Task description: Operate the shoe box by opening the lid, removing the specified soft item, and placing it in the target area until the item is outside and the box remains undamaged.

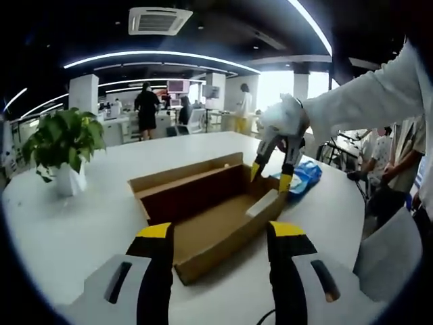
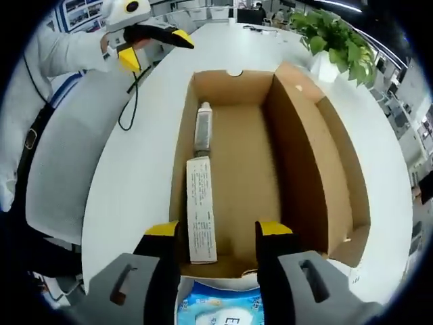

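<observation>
White table (image 2: 135, 169); blue soft pack (image 2: 220, 308) under right tongs (image 2: 220, 233).

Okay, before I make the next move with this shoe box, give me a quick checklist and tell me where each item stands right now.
1. Lid open: ok, the shoe box lid is folded back.
2. Soft item out: ok, the blue pack lies on the table beside the box.
3. Box undamaged: ok, no tears visible.
4. Right gripper free: ok, open, holding nothing.
5. Left gripper free: ok, open, short of the box.
6. Box contents: a tube and a flat carton lie inside.
</observation>
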{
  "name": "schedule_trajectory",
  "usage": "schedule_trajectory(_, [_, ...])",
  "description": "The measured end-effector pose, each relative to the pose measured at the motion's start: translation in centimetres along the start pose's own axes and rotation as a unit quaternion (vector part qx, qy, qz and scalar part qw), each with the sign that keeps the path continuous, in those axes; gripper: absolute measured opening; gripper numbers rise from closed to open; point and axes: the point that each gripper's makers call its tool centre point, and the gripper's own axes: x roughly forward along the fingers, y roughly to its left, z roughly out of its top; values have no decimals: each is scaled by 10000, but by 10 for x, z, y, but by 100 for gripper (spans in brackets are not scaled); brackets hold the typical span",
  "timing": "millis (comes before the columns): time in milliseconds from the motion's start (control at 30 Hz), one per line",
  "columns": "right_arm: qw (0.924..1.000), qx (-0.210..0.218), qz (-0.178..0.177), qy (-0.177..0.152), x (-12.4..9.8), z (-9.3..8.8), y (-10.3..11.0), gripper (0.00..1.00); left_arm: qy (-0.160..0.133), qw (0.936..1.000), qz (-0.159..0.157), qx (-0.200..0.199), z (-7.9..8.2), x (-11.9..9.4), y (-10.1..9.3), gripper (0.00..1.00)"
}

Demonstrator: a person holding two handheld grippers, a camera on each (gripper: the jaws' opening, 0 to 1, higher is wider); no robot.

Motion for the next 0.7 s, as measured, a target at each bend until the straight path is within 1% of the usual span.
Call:
schedule_trajectory(100, [9994, -86, 317, 140, 3, -2, 5, 37, -12, 10000, 50, -11, 0, -1, 2, 57])
schedule_trajectory(200, [9989, -128, 395, 224, 6, -2, 4, 38, -25, 10000, 87, -42, 0, -2, 3, 56])
schedule_trajectory(300, [9975, -226, 557, 373, 10, -4, 9, 38, -10, 9999, 114, -67, -2, -2, 3, 56])
schedule_trajectory(367, [9964, -377, 575, 501, 14, -7, 10, 38, -9, 9999, 119, -80, -3, -2, 3, 56])
schedule_trajectory(433, [9958, -397, 571, 591, 17, -10, 11, 40, -6, 9999, 121, -88, -3, -2, 3, 56])
schedule_trajectory(533, [9957, -412, 563, 618, 19, -12, 11, 39, -7, 9999, 118, -91, -3, -1, 2, 56])
schedule_trajectory(700, [9956, -456, 586, 570, 25, -12, 16, 32, -26, 9999, 113, -91, -2, 1, 1, 56])
